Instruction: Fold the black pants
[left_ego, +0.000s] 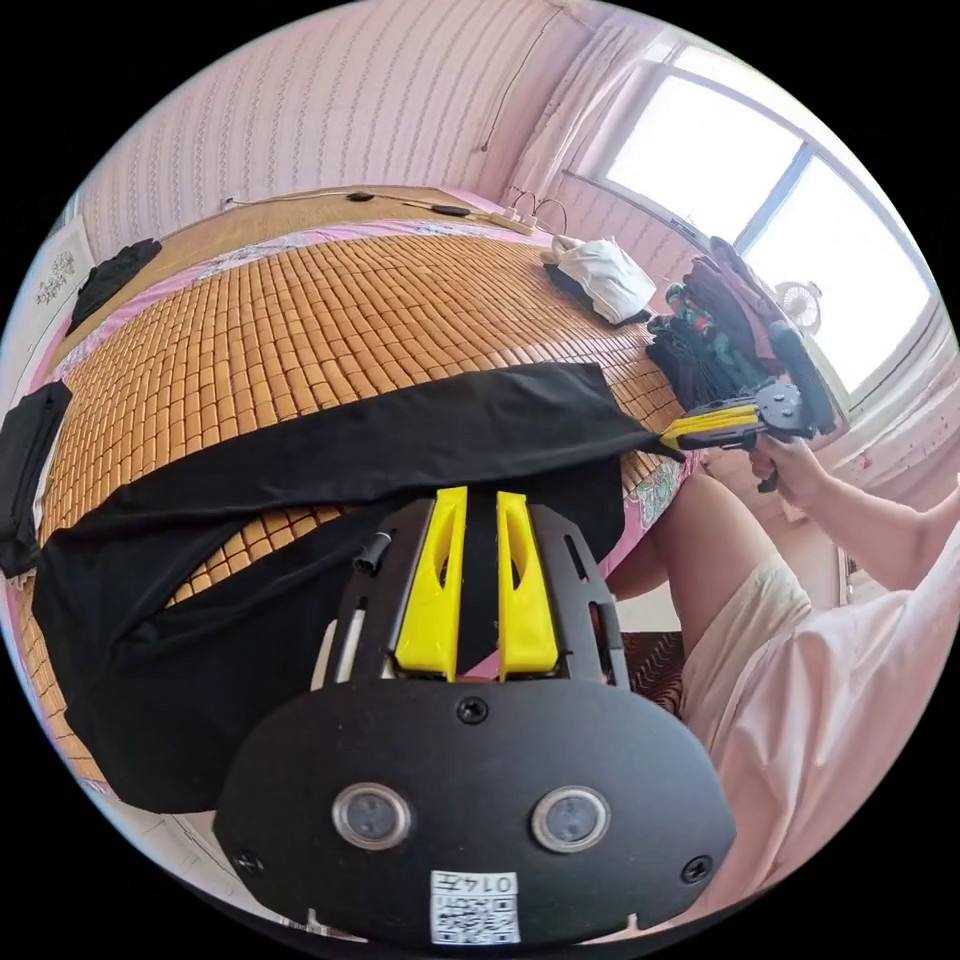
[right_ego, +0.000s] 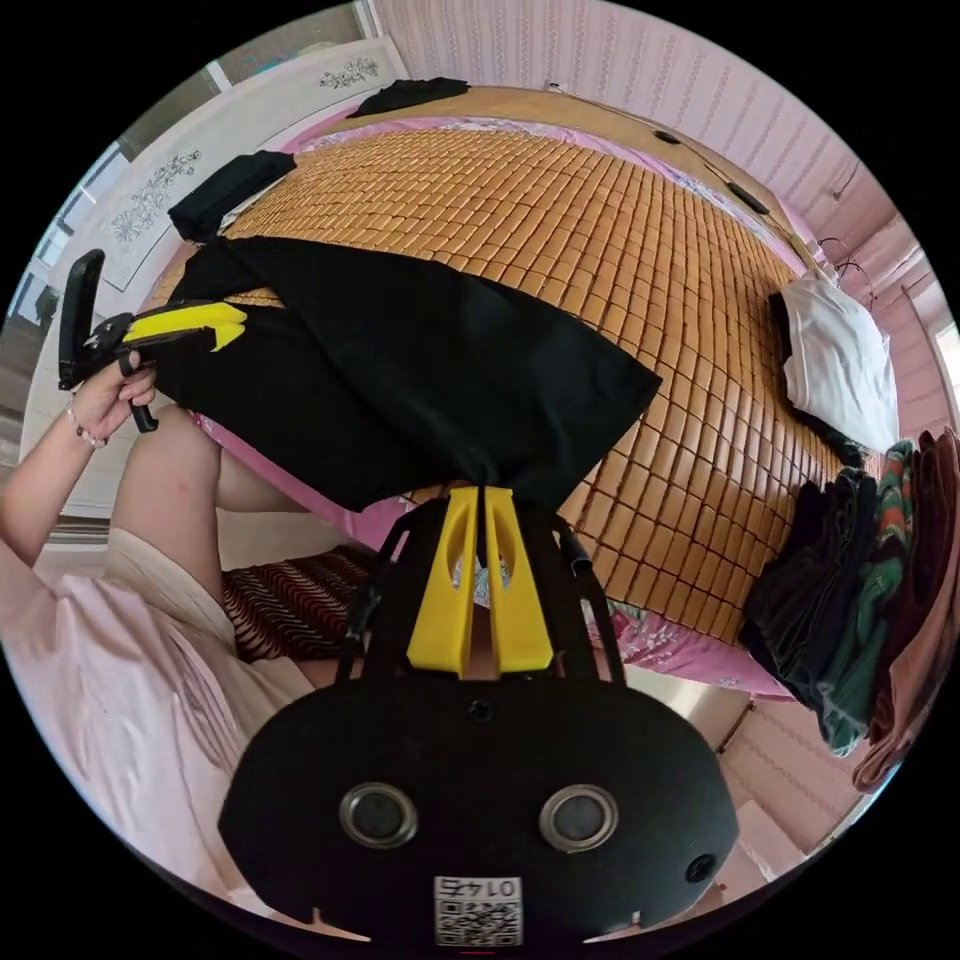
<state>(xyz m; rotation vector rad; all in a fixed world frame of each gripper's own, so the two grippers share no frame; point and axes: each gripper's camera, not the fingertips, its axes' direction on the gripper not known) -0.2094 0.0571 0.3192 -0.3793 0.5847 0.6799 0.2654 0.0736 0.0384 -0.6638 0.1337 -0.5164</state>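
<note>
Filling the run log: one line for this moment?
stage: fold under way | black pants: on mat | left tool: shut on pants | right tool: shut on pants

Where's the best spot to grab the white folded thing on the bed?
Grab the white folded cloth by its near edge, sliding in low from the bamboo mat side. It lies flat with bare mat there; dark clothes crowd its other side.
</note>
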